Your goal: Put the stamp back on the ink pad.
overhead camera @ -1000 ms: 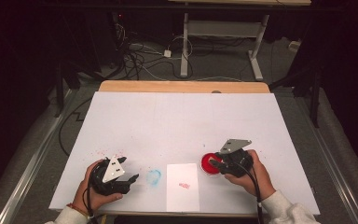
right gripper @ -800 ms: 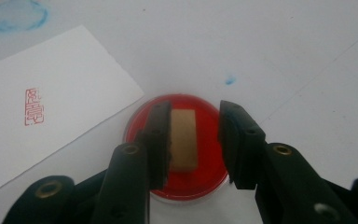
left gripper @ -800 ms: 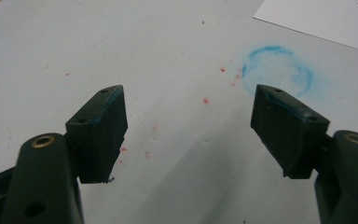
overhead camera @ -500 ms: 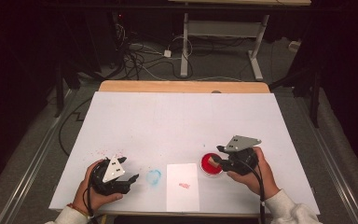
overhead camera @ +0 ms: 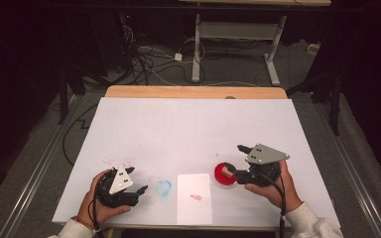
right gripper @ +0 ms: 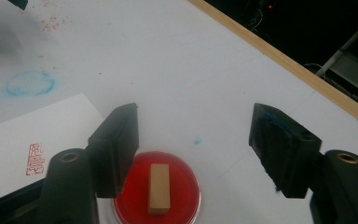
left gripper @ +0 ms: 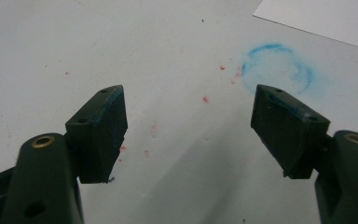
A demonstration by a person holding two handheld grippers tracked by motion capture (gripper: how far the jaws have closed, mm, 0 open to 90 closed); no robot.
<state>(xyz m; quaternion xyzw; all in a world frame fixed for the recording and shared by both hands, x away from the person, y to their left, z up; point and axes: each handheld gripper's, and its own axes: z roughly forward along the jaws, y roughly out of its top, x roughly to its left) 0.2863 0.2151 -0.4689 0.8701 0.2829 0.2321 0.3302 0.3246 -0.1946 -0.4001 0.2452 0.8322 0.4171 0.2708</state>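
Note:
A small wooden stamp block point(right gripper: 159, 189) lies flat in a round red ink dish point(overhead camera: 218, 181) on the white table, right of centre. My right gripper point(overhead camera: 236, 158) hovers just above and behind the dish. Its jaws have just been opening and stand wide, with nothing between the pads. In the right gripper view the right gripper point(right gripper: 194, 116) shows the dish point(right gripper: 186, 186) below its left jaw. A white paper sheet point(overhead camera: 194, 198) with a red stamp mark point(overhead camera: 196, 197) lies left of the dish. My left gripper point(overhead camera: 138, 179) rests at the front left, open and empty; the left gripper point(left gripper: 186, 98) points toward a blue ring stain point(left gripper: 277, 70).
The white board point(overhead camera: 193, 124) covers a wooden table whose far edge point(overhead camera: 193, 92) shows bare. Red specks point(overhead camera: 111, 161) dot the board near the left hand. The blue ring stain point(overhead camera: 163, 188) lies between the left gripper and the paper. Cables and desk legs stand on the floor beyond.
The right gripper has risen a little from the red dish and its jaws have spread apart, leaving the stamp block lying in the dish. The left gripper has stayed put.

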